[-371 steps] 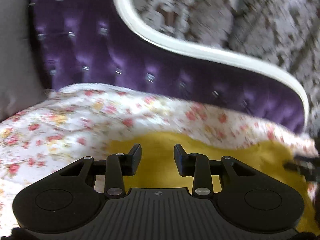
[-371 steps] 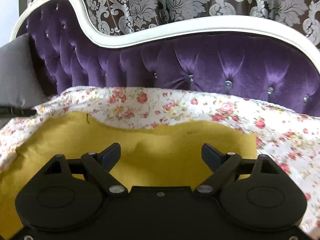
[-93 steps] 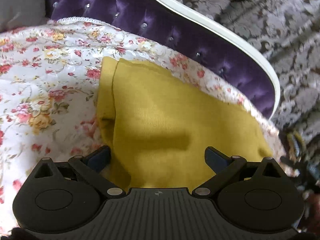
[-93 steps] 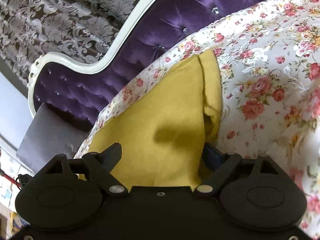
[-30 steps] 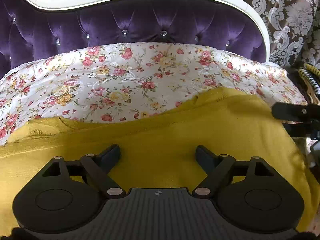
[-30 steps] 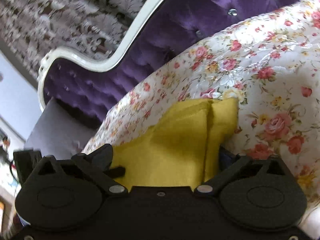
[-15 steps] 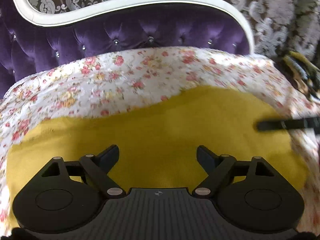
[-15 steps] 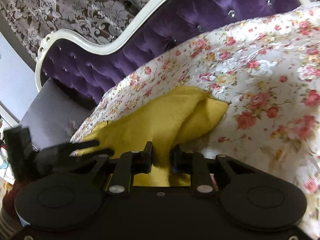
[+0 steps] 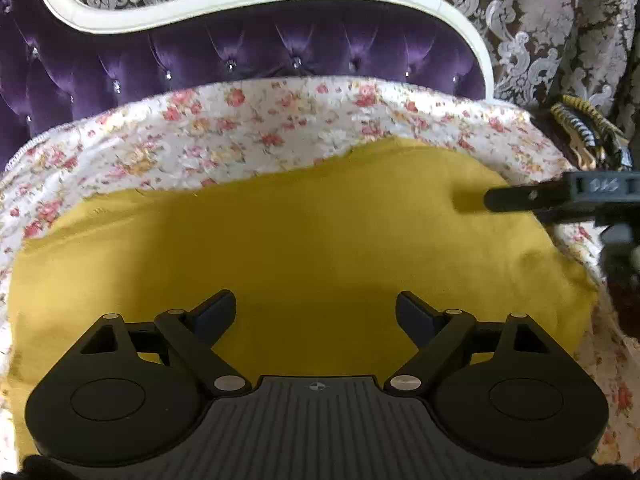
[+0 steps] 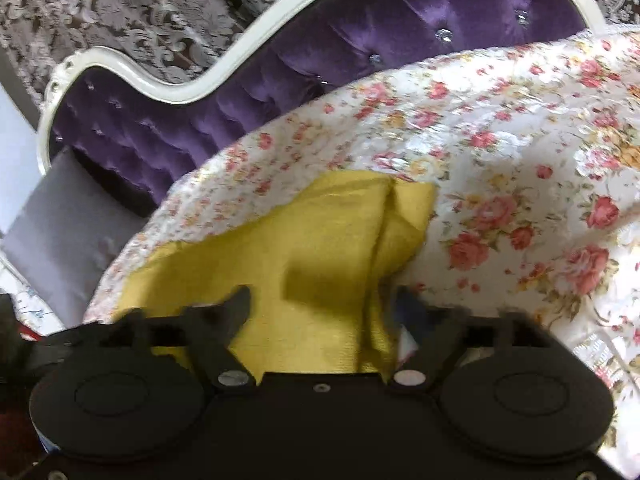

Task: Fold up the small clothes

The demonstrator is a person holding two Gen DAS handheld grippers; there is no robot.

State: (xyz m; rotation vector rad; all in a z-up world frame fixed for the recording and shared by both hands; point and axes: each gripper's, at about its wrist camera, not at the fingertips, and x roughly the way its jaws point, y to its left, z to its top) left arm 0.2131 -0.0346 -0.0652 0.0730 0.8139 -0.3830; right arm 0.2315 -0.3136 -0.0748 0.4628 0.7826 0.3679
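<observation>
A mustard-yellow garment [image 9: 304, 248] lies folded flat on the floral bedspread [image 9: 248, 128]. My left gripper [image 9: 316, 312] is open and empty, hovering over the garment's near edge. In the right wrist view the same garment [image 10: 304, 256] shows a doubled fold along its right edge. My right gripper [image 10: 324, 300] is open, its fingers spread over that folded end, holding nothing. The right gripper's finger also shows in the left wrist view [image 9: 532, 196], low over the garment's right end.
A purple tufted headboard [image 9: 256, 56] with a white frame stands behind the bed, with a patterned curtain [image 9: 552, 32] beyond. A grey pillow [image 10: 68, 224] lies at the left. A striped object [image 9: 580, 128] sits off the bed's right side.
My right gripper was shut on the garment's folded end half a second ago and has now opened, letting it go. My left gripper has stayed open and moved slightly over the garment.
</observation>
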